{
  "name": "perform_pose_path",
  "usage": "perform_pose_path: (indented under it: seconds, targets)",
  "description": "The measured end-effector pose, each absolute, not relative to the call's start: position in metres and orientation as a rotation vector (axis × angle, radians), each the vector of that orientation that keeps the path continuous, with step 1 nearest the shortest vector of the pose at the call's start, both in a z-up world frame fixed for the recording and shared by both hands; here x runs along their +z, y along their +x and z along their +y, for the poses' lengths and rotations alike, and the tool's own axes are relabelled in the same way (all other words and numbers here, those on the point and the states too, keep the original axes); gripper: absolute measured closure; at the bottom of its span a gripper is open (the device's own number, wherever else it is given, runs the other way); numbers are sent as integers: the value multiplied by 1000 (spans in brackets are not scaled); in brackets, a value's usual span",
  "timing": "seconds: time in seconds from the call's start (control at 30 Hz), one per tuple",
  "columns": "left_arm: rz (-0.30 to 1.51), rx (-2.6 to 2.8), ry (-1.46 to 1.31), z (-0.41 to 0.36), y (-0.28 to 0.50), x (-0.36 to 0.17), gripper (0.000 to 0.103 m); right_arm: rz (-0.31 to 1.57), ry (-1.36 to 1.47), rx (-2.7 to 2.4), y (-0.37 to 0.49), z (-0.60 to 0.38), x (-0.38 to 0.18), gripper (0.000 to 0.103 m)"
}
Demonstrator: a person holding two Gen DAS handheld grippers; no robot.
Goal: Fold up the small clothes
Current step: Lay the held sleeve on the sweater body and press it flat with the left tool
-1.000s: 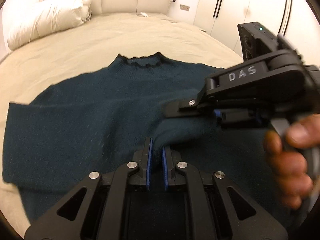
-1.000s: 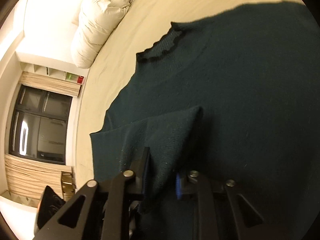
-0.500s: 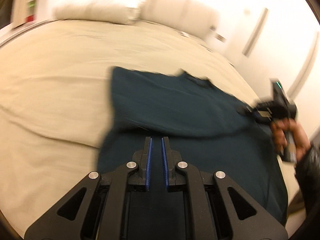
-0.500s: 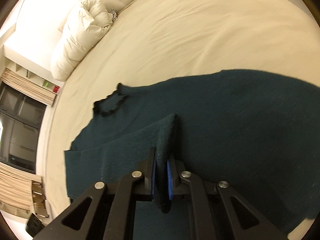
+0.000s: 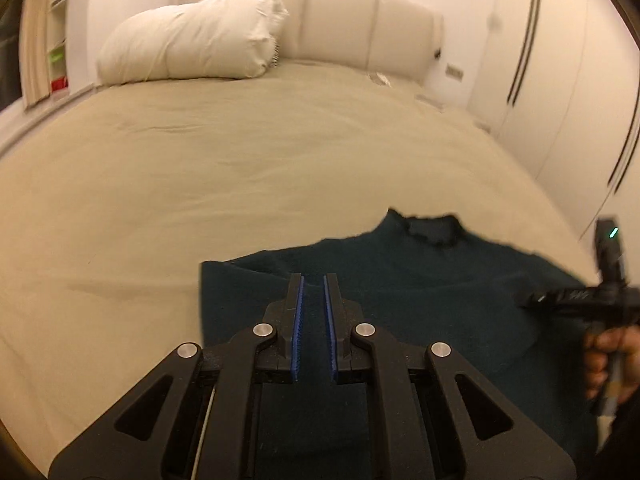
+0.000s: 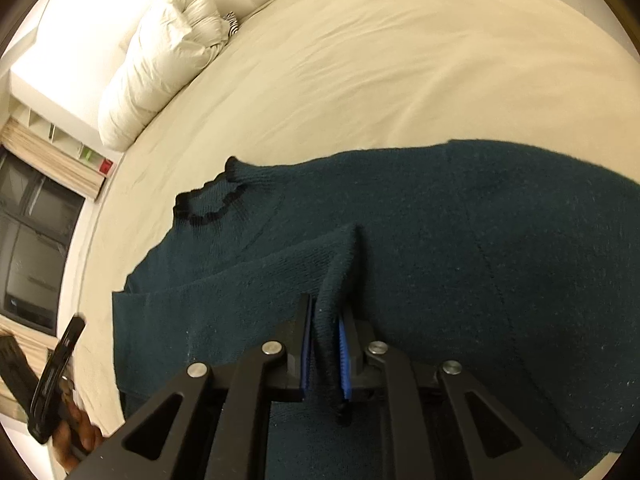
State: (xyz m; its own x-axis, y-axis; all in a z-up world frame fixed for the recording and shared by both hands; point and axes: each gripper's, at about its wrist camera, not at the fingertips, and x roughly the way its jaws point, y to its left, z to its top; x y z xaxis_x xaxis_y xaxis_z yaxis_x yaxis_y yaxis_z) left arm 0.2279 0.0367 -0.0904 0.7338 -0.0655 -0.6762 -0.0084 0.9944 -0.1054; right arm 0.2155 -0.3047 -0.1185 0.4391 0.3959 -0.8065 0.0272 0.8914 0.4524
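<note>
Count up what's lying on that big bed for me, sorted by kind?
Dark teal knitted sweater: 1
Puffy white pillow: 1
Total on the beige bed: 2

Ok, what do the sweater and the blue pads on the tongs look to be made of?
Sweater: soft matte knit, probably wool or acrylic; fuzzy surface, ribbed dark-edged collar. Pads: blue, likely rubber or moulded plastic; fine ridges show along their faces.
</note>
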Motion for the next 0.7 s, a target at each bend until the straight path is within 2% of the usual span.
perform_pose_path:
  seconds: [0.13, 0.2, 0.63, 0.7]
  targets:
    - [917, 34, 23, 24, 259, -143, 94, 1098, 430, 240, 217, -304, -119, 89]
    - [905, 58, 36, 34, 257, -157, 94, 1097, 431, 244, 217, -305, -120, 88]
    - [889, 144, 61, 51, 252, -164, 93, 1059, 391, 177, 214, -316, -115, 87]
    - [889, 136, 36, 54, 252, -165, 93, 1030, 397, 95, 206, -324, -106, 82]
